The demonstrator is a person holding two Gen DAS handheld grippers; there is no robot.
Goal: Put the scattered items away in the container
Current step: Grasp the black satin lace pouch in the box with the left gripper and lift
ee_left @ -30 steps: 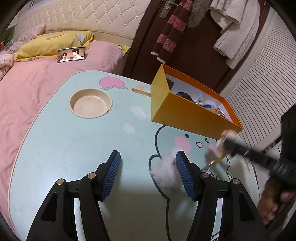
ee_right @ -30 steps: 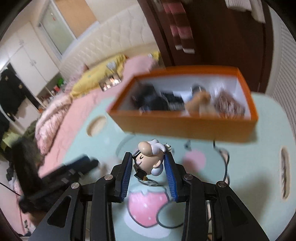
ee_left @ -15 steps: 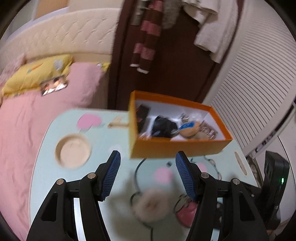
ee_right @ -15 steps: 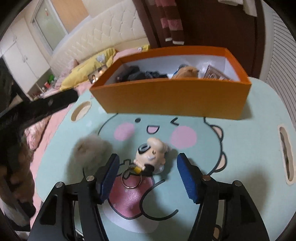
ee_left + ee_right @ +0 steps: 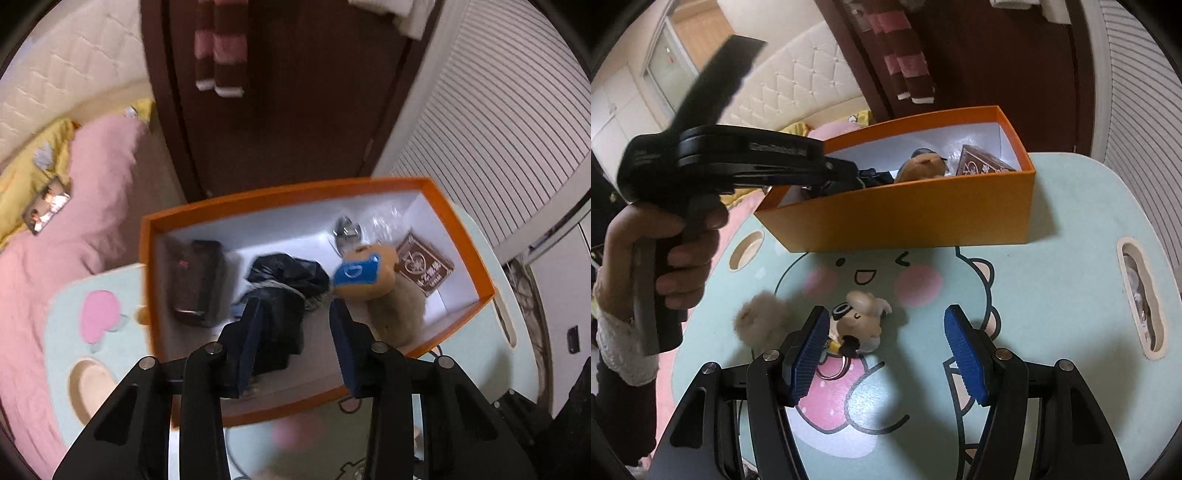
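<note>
An orange box (image 5: 146,258) (image 5: 923,218) stands on the mint table and holds several items: a dark pouch (image 5: 197,280), black cloth (image 5: 288,273), a tan plush (image 5: 384,291) and a brown card box (image 5: 424,266). My left gripper (image 5: 295,339) is open and empty, hovering over the box; it also shows in the right wrist view (image 5: 746,162). My right gripper (image 5: 890,350) is open above the table. A small figurine keychain (image 5: 860,321) lies between its fingers, near the left one. A fluffy pompom (image 5: 761,321) lies to its left.
The mint table (image 5: 1052,295) has a cartoon face print, a round cup recess (image 5: 88,384) at the left and a slot (image 5: 1141,299) at the right. A pink bed (image 5: 55,229) lies left, and a dark door (image 5: 295,92) stands behind the box.
My right gripper opened and let the figurine down onto the table. My left gripper rose from beside the pompom and moved forward over the orange box.
</note>
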